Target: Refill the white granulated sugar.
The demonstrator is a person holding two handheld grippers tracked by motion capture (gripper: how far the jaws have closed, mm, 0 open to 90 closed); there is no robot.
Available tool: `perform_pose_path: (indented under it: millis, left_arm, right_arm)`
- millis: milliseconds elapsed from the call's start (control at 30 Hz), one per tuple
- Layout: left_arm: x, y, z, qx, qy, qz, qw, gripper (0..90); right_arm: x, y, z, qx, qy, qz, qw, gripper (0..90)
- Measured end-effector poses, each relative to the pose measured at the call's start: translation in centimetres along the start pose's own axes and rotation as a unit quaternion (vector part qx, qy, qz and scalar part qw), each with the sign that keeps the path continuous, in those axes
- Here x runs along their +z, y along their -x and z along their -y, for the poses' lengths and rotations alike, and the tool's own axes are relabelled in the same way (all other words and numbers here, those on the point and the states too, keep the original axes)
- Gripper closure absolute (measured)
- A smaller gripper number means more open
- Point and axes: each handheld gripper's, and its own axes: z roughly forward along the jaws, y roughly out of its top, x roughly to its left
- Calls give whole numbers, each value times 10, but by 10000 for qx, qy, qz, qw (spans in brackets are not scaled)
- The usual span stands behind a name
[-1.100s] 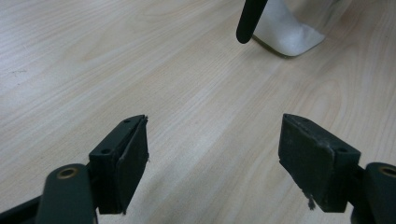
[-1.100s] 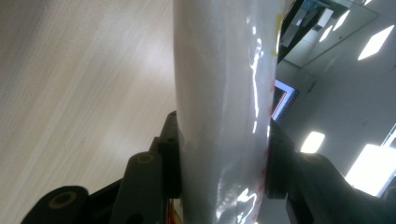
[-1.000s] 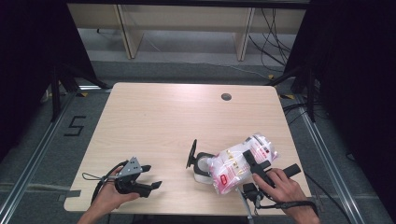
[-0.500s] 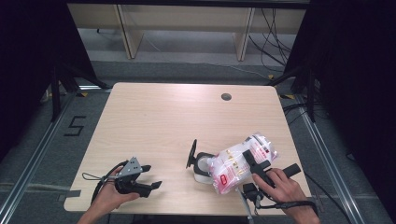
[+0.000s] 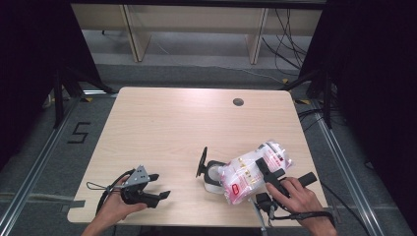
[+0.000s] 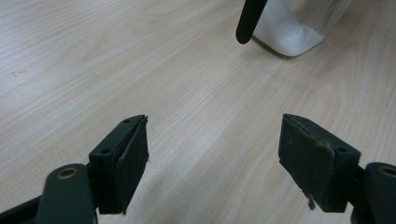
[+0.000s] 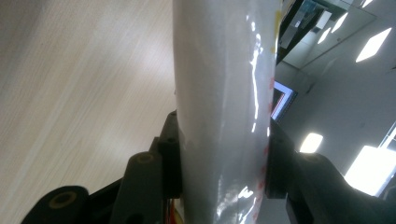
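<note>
Nothing has moved since the earlier frame. Right claw [image 5: 263, 169] is clamped on the plastic bag [image 5: 251, 171], held over the bench [image 5: 162, 128] just right of a white holder [image 5: 212, 178], possibly touching. Left claw [image 5: 156, 186] hangs released. Slick film could slip out; swinging it could topple the holder.

One clear plastic packet [image 5: 253, 172] with red print was counted at the lower right of the high view. One white container [image 5: 212, 178] with a black flap was seen just left of it. Two grippers were counted: the left gripper [image 5: 157, 186] at the lower left and the right gripper [image 5: 263, 169] at the lower right. One table [image 5: 167, 123] and one round hole [image 5: 238, 102] in its top were counted.
</note>
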Motion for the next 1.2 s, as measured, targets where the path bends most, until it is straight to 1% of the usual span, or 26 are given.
perform_pose_path:
  millis: [33,100,167,233,333,367,400,533,633,700,733,767,833,867,900,933,967,1000,1033,1067,1100,1133,1200]
  left_arm:
    - [0,0,0,-3,-1,2,10000,241]
    - [0,0,0,3,-16,-17,10000,242]
    - [0,0,0,4,-21,13,10000,241]
    - [0,1,1,-136,-17,6,9999,241]
    - [1,1,1,-137,-17,7,9999,241]
    - [1,1,1,-140,25,9,9999,241]
    - [1,1,1,-136,-18,9,9999,241]
    - [1,1,1,-142,-17,5,9999,241]
    - [1,1,1,-135,-17,3,9999,242]
    - [0,0,0,20,-35,-3,10000,241]
    - [0,0,0,5,-33,-2,10000,242]
    - [0,0,0,-4,-14,10,10000,241]
    - [1,1,1,-138,-20,3,9999,241]
    - [1,1,1,-135,-16,3,9999,242]
    - [1,1,0,-98,-17,6,10000,241]
    - [1,1,0,-66,38,16,10000,241]
    - [1,0,0,-20,8,5,10000,242]
    - [1,1,0,-77,-43,-33,10000,241]
    - [1,1,0,-79,-23,-21,10000,241]
    - [1,1,0,-31,15,-5,10000,242]
    - [0,0,0,24,-18,-20,10000,241]
    - [0,0,0,-10,-1,-9,10000,242]
    - [0,0,0,-12,4,-9,10000,241]
  right_arm:
    - [0,0,0,21,-11,-1,10000,612]
    - [0,0,0,-18,29,38,10000,612]
    - [0,0,0,-20,30,38,10000,612]
    - [0,1,0,-18,33,38,10000,612]
    - [0,1,0,-20,29,36,10000,612]
    - [0,1,0,-23,33,40,10000,612]
    - [0,1,0,-25,34,34,10000,612]
    - [0,1,0,-27,41,37,10000,612]
    - [0,1,0,-26,33,33,10000,612]
    - [0,1,0,-25,32,38,10000,612]
    - [0,1,0,-29,30,40,10000,612]
    - [-1,-2,0,168,-82,-11,9998,612]
    - [-1,-2,0,144,-72,-7,9999,612]
    - [-1,-2,0,171,-81,-20,9998,612]
    - [-1,-1,1,141,-88,-43,9999,612]
    - [-1,0,1,111,-88,-47,9999,612]
    - [-1,0,1,109,-84,-36,9999,612]
    - [-2,1,1,95,-95,-57,9999,612]
    - [-2,1,0,86,-96,-61,9999,612]
    - [-2,1,0,81,-100,-61,9999,612]
    - [-2,1,0,80,-100,-63,9999,612]
    - [-2,1,0,82,-96,-69,9999,613]
    - [-2,1,0,79,-93,-70,9999,612]
